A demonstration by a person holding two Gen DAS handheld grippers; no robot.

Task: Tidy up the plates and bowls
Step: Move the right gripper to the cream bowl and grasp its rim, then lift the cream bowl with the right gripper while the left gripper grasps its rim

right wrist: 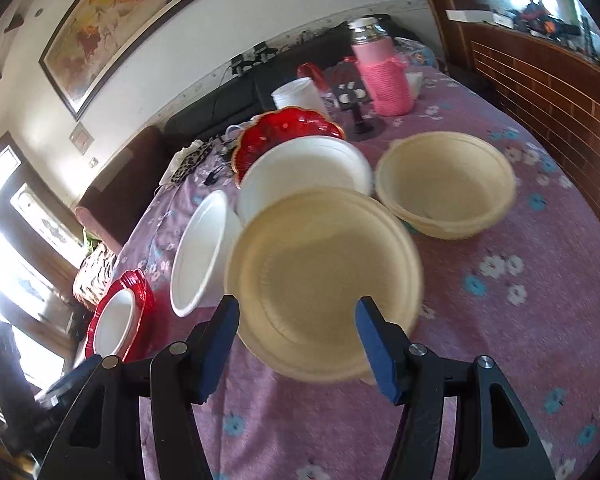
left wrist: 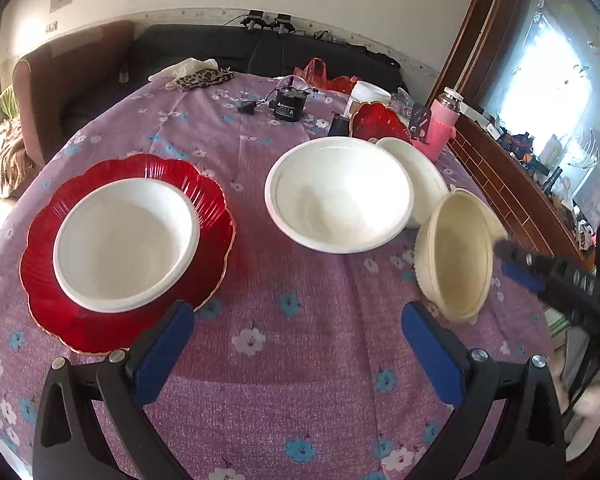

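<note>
Blue-padded jaws of the right gripper (right wrist: 296, 312) stand wide, straddling a tilted, blurred cream bowl (right wrist: 324, 280) off the table (right wrist: 520, 340); whether they grip it I cannot tell. Left gripper (left wrist: 298, 316) hangs wide open, empty. Judging by this, stacking is underway: next, nest it into the cream bowl stack (right wrist: 446, 188) beyond.

Purple flowered tablecloth (left wrist: 300, 360), red plate (left wrist: 60, 312), white bowl (left wrist: 124, 244), cream bowl (right wrist: 324, 284), blue-padded claw (left wrist: 298, 352).
</note>
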